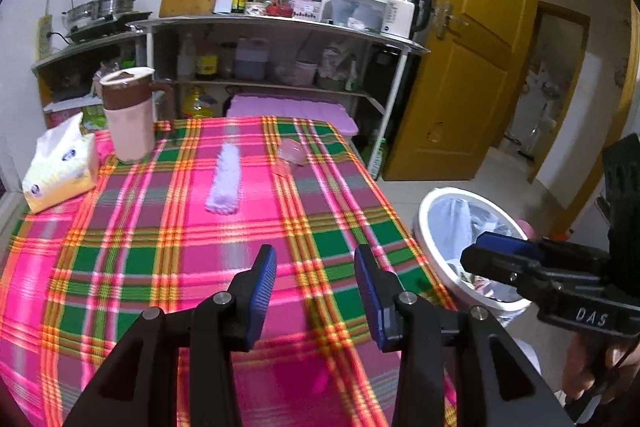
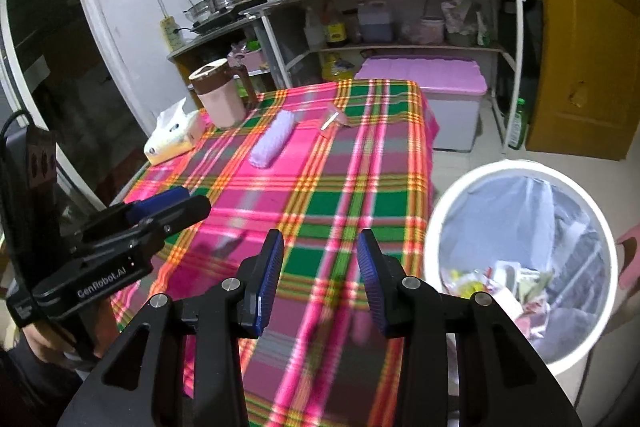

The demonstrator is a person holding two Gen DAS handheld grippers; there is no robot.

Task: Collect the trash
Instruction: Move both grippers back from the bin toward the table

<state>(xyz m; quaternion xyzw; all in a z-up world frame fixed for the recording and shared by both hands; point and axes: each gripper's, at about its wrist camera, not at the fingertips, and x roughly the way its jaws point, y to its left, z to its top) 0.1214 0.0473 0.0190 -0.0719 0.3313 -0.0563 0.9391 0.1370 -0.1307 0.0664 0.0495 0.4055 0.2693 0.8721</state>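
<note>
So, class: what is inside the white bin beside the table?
The white bin holds a clear liner with mixed wrappers and scraps heaped at the bottom. Whatever lies beneath that heap is covered and cannot be seen.

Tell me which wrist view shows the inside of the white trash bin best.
The right wrist view: the white trash bin fills its lower right, with the clear liner and the wrappers at the bottom visible. In the left wrist view the bin is smaller, and the right gripper covers part of its opening.
</note>
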